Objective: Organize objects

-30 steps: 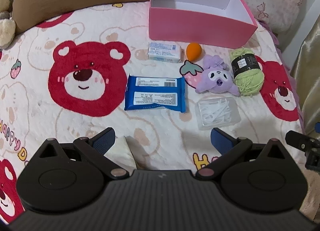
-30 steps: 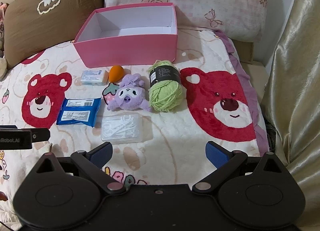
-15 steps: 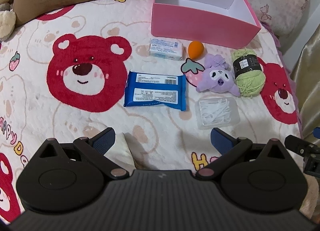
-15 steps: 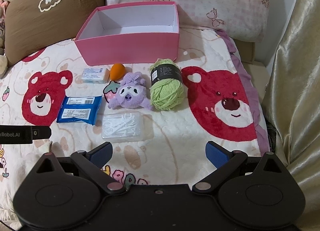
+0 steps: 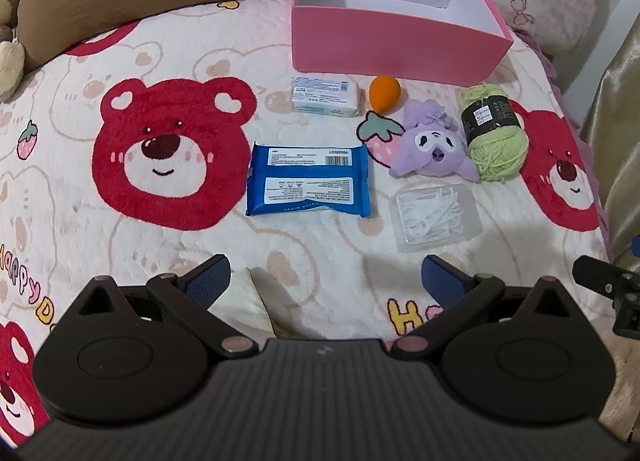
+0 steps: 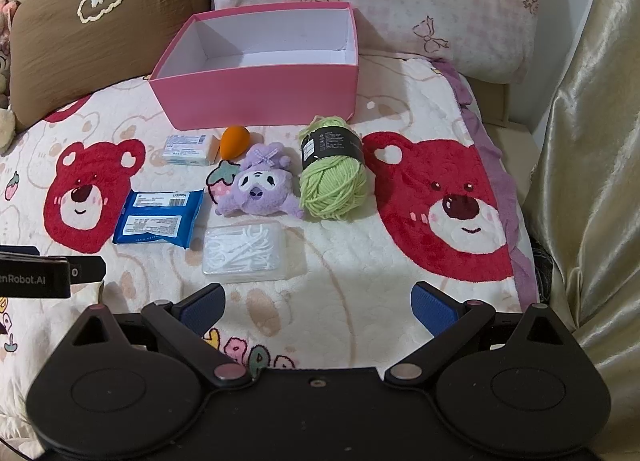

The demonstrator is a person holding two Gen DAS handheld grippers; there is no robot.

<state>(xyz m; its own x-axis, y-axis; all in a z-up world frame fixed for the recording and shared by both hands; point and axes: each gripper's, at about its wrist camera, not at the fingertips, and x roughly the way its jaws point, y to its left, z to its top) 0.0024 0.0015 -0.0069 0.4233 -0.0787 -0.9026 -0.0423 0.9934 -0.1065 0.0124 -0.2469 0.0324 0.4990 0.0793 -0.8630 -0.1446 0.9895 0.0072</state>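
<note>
Over the last second both views creep forward and the pink box [image 5: 396, 41] sits slightly higher in frame — an approach, nothing gripped yet. All 6 items lie untouched on the bear blanket [image 5: 120, 229]. From left to right in the left wrist view: blue wipes pack [image 5: 308, 181], white packet [image 5: 326, 97], orange sponge [image 5: 384, 88], purple plush [image 5: 430, 145], clear floss-pick case [image 5: 436, 217], green yarn [image 5: 494, 133]. Left gripper [image 5: 324, 277] and right gripper [image 6: 318, 303] both stand wide and empty. Bare blanket fills mid-frame ahead of the fingers; a curtain [image 6: 592, 181] crowds the right edge.
</note>
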